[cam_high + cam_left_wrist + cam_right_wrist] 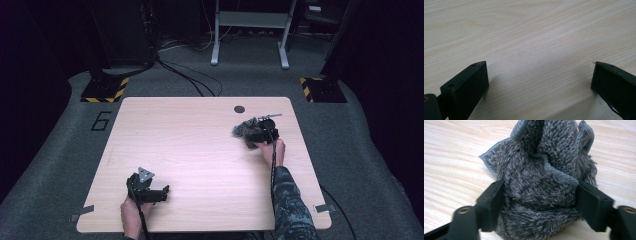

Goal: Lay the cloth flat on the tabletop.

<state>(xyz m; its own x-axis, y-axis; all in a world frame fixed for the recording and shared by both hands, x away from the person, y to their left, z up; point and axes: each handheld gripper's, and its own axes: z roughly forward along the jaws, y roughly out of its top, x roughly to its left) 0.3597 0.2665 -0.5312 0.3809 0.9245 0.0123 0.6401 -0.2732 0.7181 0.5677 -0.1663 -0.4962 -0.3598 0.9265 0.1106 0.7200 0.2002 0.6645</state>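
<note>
At the lower left of the high view, the left gripper [161,192] rested low over the wooden table [200,150], held in a hand at the near edge. In the left gripper view its jaws stood wide apart over bare wood grain, nothing between them; it looked parked out of the way, probably so the other hand could work alone.

Further right in the high view, toward the upper right of the tabletop, the right gripper [248,134] reached into a bunched grey cloth [242,129], just below a small dark round hole [239,109] in the table. The right gripper view showed the cloth [541,177] as a fluffy, crumpled towel heaped up with its stitched hem curling at the top. The two jaws pressed against its sides, one on each flank, so the gripper was closed on the bundle, most likely gathering the fabric to lift or drag it.
</note>
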